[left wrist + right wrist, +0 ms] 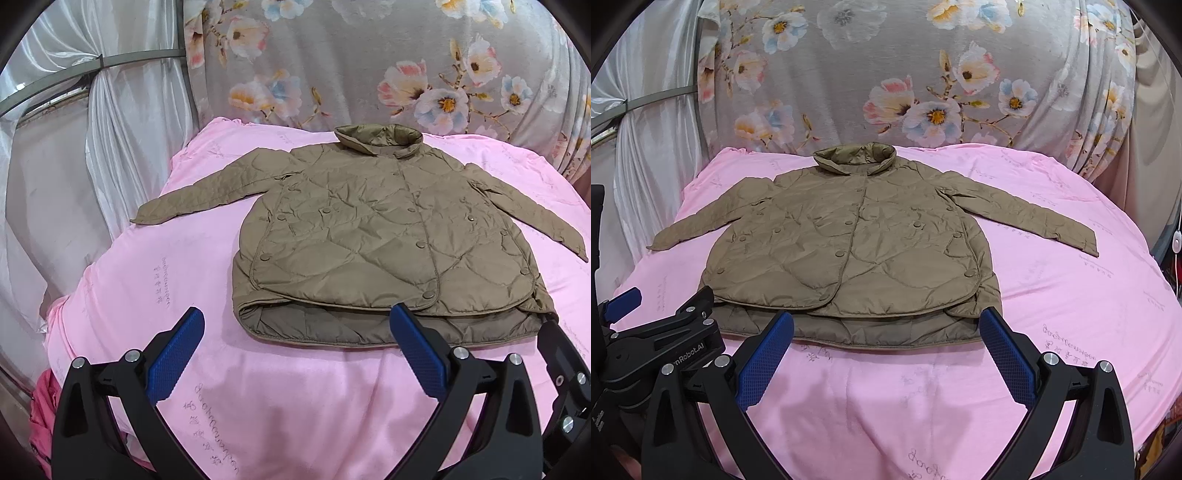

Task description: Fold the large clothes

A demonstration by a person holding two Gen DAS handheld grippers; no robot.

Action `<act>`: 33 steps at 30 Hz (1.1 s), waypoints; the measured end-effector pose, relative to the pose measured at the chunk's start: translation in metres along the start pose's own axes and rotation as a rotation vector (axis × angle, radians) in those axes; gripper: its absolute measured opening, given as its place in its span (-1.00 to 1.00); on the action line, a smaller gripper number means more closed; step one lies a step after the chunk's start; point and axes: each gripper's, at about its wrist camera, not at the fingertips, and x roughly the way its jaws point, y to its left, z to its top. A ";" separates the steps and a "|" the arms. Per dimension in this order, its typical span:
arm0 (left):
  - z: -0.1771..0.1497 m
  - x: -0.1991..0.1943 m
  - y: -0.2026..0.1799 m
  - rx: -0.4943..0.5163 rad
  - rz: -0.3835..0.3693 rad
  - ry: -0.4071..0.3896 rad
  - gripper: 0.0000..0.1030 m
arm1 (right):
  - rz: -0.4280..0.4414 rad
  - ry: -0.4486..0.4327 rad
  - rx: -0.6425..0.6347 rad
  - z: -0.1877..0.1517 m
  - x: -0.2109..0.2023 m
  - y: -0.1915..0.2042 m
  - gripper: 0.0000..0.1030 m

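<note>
Both empty: left gripper (296, 325), right gripper (886, 326) spread wide. Puffy jacket (849, 243) slippery; risks single-layer hem pinch, far sleeves dragging.

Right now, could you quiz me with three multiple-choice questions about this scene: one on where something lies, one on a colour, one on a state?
1. Where does the brown quilted jacket lie?
A. on the pink bedsheet
B. over the white curtain
C. on the floor

2. What colour are the left gripper's finger pads?
A. red
B. blue
C. green

3. How are the jacket's sleeves?
A. folded across the chest
B. tucked underneath
C. spread out sideways

Answers:
1 A, pink cloth shows all around it.
2 B, both pads are textured blue.
3 C, each sleeve reaches away from the body, unfolded.
</note>
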 end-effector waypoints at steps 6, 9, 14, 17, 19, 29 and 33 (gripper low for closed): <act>0.000 0.000 0.001 -0.002 0.004 0.001 0.90 | 0.002 -0.001 -0.002 -0.001 0.001 -0.001 0.90; 0.000 0.000 0.004 -0.003 0.009 -0.003 0.90 | 0.002 -0.002 -0.002 0.000 0.001 -0.002 0.90; -0.001 -0.004 0.005 -0.001 0.018 -0.016 0.90 | 0.003 -0.004 -0.003 -0.001 0.000 0.001 0.90; 0.000 -0.005 0.004 0.006 0.030 -0.029 0.90 | 0.002 -0.004 -0.003 0.000 -0.002 0.002 0.90; 0.000 -0.006 0.004 0.008 0.032 -0.030 0.90 | 0.002 -0.005 -0.002 -0.001 -0.002 0.001 0.90; -0.001 -0.005 0.003 -0.006 0.017 -0.027 0.90 | 0.003 -0.007 -0.004 0.001 -0.002 0.003 0.90; -0.002 -0.005 0.003 -0.002 0.025 -0.026 0.90 | 0.005 -0.007 -0.003 0.001 -0.002 0.005 0.90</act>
